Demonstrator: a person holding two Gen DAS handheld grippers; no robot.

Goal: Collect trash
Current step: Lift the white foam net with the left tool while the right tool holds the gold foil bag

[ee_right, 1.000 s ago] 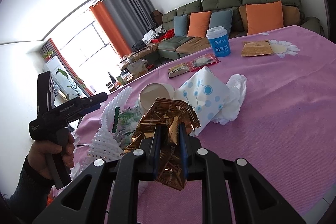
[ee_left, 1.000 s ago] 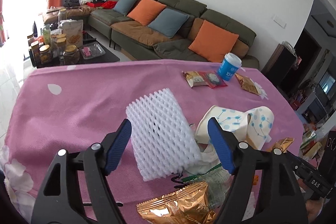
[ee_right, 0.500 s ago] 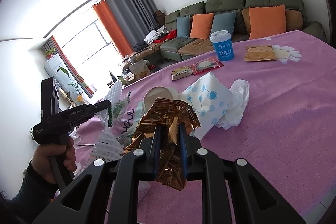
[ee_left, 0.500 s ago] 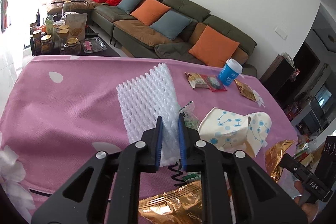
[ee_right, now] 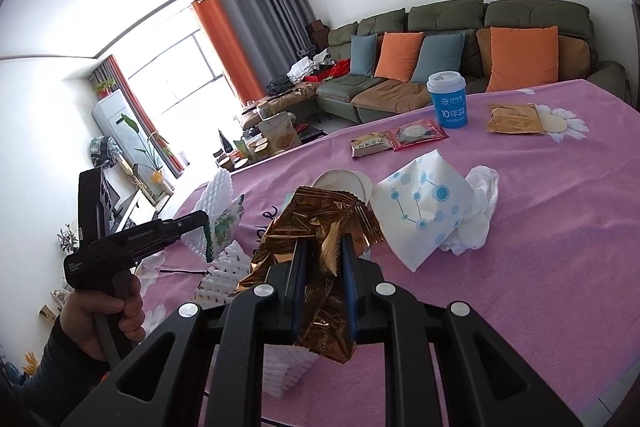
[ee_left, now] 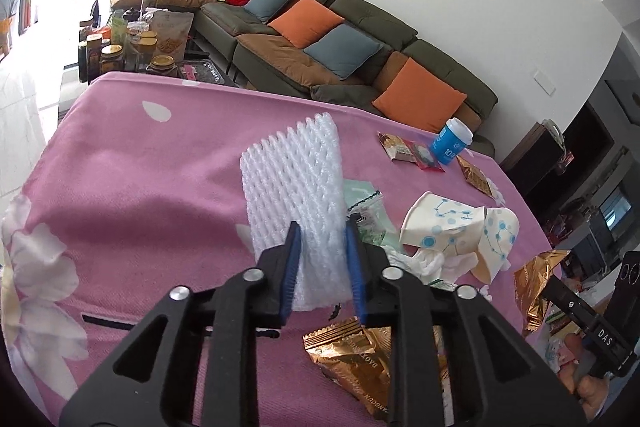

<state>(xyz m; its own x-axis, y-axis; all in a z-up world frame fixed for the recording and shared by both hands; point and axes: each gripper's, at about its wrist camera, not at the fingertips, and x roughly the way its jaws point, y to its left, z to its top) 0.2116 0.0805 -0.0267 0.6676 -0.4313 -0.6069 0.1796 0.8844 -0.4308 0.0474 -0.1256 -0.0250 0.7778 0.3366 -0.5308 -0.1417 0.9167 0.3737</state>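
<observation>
Above the pink counter (ee_left: 120, 195), the left gripper (ee_left: 320, 259), wide a second ago, now pinches the raised foam net (ee_left: 296, 183) with jaws easing apart, while the right gripper (ee_right: 322, 279) clamps a gold wrapper (ee_right: 320, 227).

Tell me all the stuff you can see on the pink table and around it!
foam fruit net: one, white, between the left jaws
gold foil wrapper: one, clamped in the right jaws
second gold wrapper: one, flat on the tablecloth
paper cups: two, white with blue dots, tipped over mid-table
tissue: one, white, crumpled beside the cups
lidded cup: one, blue, upright at the far edge
snack packets: two, tan and red, near it
tablecloth: one, pink, flowered
sofa: one, green, orange and blue cushions
left gripper: jaws opening
right gripper: shut
</observation>
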